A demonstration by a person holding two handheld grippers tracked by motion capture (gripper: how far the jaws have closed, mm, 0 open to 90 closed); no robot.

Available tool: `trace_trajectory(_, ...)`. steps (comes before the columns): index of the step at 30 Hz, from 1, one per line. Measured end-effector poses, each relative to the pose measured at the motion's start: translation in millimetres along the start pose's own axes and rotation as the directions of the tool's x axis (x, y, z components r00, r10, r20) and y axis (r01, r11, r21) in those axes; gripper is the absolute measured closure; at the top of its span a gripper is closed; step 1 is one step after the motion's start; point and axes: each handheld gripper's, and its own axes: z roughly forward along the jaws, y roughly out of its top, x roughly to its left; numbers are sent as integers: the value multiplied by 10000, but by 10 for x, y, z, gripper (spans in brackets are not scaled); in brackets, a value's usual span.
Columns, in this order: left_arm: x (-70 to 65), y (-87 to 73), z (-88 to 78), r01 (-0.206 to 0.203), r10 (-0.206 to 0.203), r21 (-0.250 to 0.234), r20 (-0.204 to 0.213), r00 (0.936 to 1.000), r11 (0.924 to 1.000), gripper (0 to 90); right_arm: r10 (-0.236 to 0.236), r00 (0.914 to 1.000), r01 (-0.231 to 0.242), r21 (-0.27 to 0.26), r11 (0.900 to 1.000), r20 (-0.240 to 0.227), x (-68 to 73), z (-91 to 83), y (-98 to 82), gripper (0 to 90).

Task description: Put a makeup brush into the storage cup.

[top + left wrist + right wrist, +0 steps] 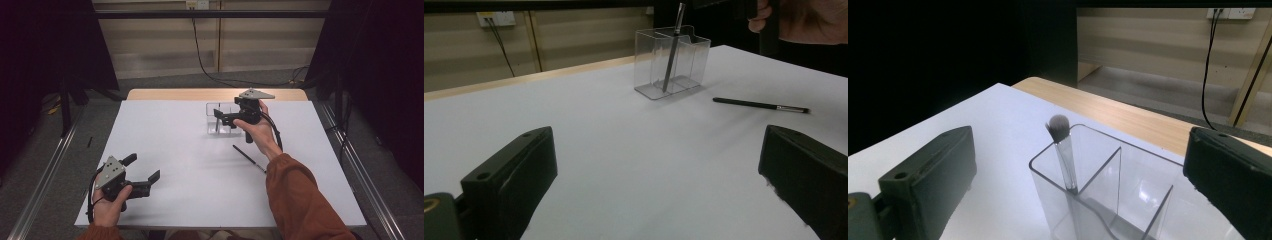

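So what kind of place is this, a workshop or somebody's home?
Probably a lab recording booth, not a home: black curtains flank a bare white table, and a person's hands hold camera-bearing grippers, left gripper and right gripper.

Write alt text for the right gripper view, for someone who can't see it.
A makeup brush stands bristles up in one compartment of a clear acrylic organizer on a white table. The right gripper hovers just above it, its two black jaws wide apart and empty.

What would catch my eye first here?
A clear holder stands at the table's far side with one brush upright in it, bristles up. The right gripper hovers over it, jaws open and empty. A second brush lies flat on the white table.
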Motion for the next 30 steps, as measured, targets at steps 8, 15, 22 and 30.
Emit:
trace_trajectory(8, 24, -7, -5, 86, -86, 18, -129, 9999, 10000, 23, 134, 9999, -133, -181, 9997, 7, -33, -145, -52, 13)
trace_trajectory(15, 26, -5, -9, 92, -92, -15, -169, 9998, 10000, 24, 65, 9997, -57, -309, 9995, 248, -53, -258, -99, 13)
trace_trajectory(22, 13, -1, -10, 25, -25, 8, -165, 9999, 10000, 24, 30, 9997, -19, -417, 9991, 254, -80, -394, -143, 13)
trace_trajectory(30, 4, 4, -5, -52, 53, 32, -130, 9999, 10000, 25, 17, 9994, -1, -457, 9990, 354, -100, -565, -183, 15)
